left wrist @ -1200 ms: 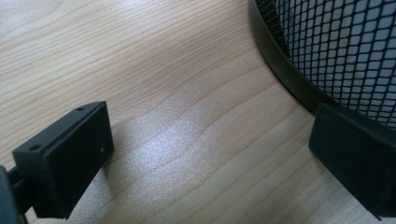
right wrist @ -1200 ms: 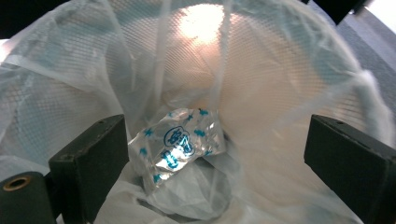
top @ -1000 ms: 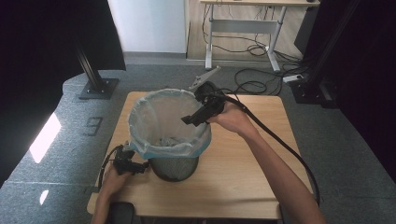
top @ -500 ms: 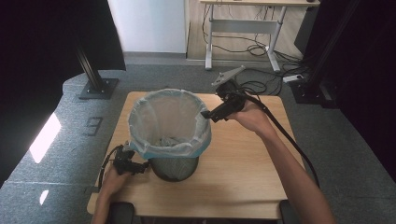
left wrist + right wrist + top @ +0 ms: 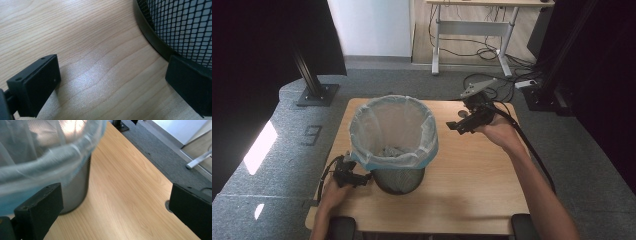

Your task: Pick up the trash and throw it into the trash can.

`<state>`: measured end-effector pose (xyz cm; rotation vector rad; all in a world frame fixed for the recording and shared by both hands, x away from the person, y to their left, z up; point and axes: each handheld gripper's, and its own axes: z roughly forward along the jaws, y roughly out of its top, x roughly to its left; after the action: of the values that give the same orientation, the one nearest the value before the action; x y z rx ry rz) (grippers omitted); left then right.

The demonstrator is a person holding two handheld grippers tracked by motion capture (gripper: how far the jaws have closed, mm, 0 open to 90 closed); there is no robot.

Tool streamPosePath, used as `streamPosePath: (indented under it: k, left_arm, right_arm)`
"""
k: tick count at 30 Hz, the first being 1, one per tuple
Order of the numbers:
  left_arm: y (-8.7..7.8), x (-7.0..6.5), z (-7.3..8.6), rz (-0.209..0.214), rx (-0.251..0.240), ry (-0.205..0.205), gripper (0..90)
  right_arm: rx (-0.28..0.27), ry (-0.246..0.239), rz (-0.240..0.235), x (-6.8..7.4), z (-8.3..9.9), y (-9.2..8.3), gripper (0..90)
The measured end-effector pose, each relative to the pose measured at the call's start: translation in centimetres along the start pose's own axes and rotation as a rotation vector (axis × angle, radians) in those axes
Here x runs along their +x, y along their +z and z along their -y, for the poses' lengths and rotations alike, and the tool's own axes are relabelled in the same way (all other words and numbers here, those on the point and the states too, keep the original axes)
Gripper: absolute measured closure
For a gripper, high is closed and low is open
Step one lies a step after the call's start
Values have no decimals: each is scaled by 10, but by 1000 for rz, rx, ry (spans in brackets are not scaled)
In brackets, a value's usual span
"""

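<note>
We see the bench [image 5: 472,190] bearing the mesh bin [image 5: 399,177] with its blue liner [image 5: 394,130] at centre-left. Our right tool [image 5: 457,126], wide open and empty, has drawn back from the rim toward three o'clock. Our left tool [image 5: 362,177], open, stays at the bin's base, eight o'clock.

The high view is evenly lit over the wooden table [image 5: 472,185], but its left and right edges fall into near-black; a bright patch of light lies on the grey floor [image 5: 259,147] at left. The left gripper view is sharp on the wood grain, with a soft pale sheen mid-frame — the near jaws blur. In the right gripper view the bin liner [image 5: 42,157] is smeared and glary
</note>
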<state>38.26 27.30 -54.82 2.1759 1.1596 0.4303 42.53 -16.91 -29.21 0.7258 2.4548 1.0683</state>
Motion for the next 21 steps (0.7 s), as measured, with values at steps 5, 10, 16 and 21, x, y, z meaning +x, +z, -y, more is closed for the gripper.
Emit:
streamPosePath:
  k: [5,10,16,21]
  left_arm:
    - [0,0,0,1,0,0,0]
    - [0,0,0,2,3,1,0]
    - [0,0,0,3,3,0,0]
    - [0,0,0,1,2,-1,0]
  right_arm:
    - [-7,20,26,-8,16,-6,0]
    - [-13,38,37,-13,33,-10,0]
    - [-27,63,56,-19,56,-13,0]
    - [-39,77,74,-22,69,-14,0]
